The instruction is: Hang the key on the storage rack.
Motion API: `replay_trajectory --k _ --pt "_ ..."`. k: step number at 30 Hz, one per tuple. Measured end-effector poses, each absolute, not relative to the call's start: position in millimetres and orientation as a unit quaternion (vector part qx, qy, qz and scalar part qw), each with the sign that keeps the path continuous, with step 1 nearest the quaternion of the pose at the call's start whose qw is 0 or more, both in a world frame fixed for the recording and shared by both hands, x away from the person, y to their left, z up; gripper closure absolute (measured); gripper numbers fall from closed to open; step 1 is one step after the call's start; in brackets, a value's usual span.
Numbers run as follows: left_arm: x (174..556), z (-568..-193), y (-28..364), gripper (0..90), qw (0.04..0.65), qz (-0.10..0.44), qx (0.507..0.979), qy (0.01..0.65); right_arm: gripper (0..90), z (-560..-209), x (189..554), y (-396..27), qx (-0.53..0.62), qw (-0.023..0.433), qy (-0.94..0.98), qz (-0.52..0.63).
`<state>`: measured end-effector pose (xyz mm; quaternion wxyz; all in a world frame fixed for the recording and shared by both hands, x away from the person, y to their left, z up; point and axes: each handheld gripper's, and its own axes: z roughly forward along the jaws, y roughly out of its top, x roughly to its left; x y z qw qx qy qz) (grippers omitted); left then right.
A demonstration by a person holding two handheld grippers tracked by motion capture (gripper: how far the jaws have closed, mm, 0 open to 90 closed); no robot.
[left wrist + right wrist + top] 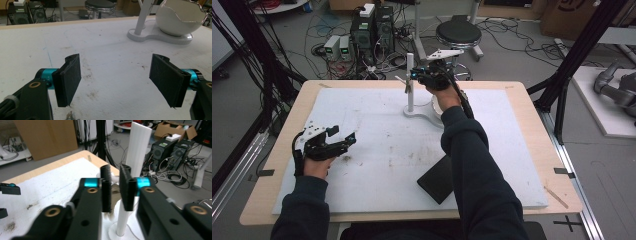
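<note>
A white stand stands at the back middle of the white mat [377, 150], with an upright post [410, 87] on a flat base [418, 113]. A white egg-shaped bowl [180, 17] with a jagged rim sits on that base. My right gripper [411, 76] is up at the post, level with a short side peg [401, 80]. In the right gripper view its jaws [115, 168] stand a narrow gap apart, the post [137, 147] just behind them, and nothing is pressed between the pads. My left gripper [344, 135] rests wide open over the mat's left side [116, 75], holding nothing.
A flat black slab [437, 180] lies on the mat near the front, partly under the right forearm. The mat is smudged with dark marks. Behind the table are a stool [458, 34], computer towers [372, 30] and loose cables on the floor.
</note>
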<state>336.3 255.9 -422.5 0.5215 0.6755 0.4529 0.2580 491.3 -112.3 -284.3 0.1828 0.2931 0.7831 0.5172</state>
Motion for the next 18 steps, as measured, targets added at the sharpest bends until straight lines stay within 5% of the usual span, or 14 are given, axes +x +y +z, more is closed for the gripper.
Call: replay_trajectory --k 7,18 --pt "336 -423 256 25.2 0.520 0.258 0.678 0.451 41.0 -286 472 -155 0.299 0.216 0.797 0.478" --pt "336 -423 254 25.2 0.519 0.259 0.680 0.448 28.0 -322 431 -223 0.306 0.261 0.817 0.412"
